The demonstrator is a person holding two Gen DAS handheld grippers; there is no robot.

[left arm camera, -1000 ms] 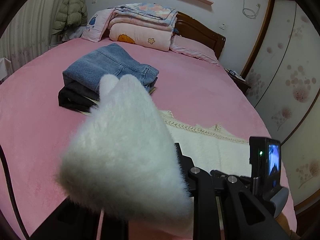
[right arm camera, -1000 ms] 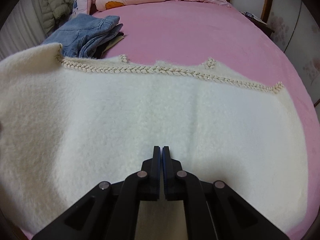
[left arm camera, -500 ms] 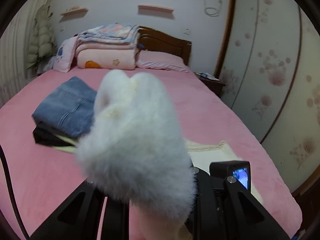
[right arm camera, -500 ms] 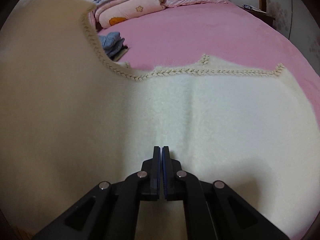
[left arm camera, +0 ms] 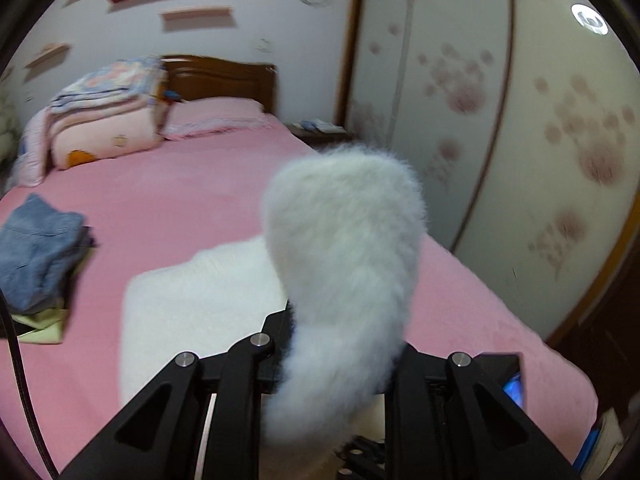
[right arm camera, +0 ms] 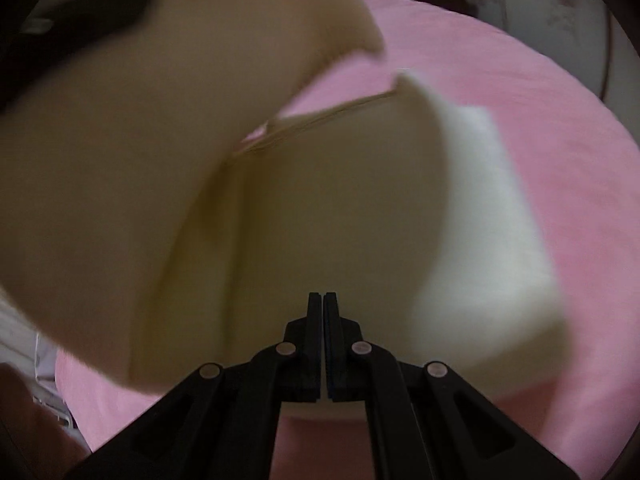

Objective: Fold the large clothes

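— Two grippers over the bed (left arm camera: 192, 200); how much room is there?

— Plenty. The pink cover lies bare from the cream garment (left arm camera: 200, 300) up to the pillow (left arm camera: 216, 118) and the stacked quilts (left arm camera: 104, 120) at the headboard. A pile of folded jeans (left arm camera: 36, 248) sits well apart at the left edge. On the right the bed's edge runs close along a flowered wardrobe door (left arm camera: 520, 120).

— And the garment?

— Fluffy, cream-white, with a braided trim (right arm camera: 320, 120) along one edge. Part lies flat on the bed near its foot; another part is raised and hangs over it, blurred.

— The left gripper (left arm camera: 344, 332)?

— Its fingers are clenched on a thick fold of the fluffy cloth, which stands up between them and hides the tips.

— The right gripper (right arm camera: 322, 340)?

— Fingers pressed together, tips against the garment; whether they pinch any cloth I cannot tell.
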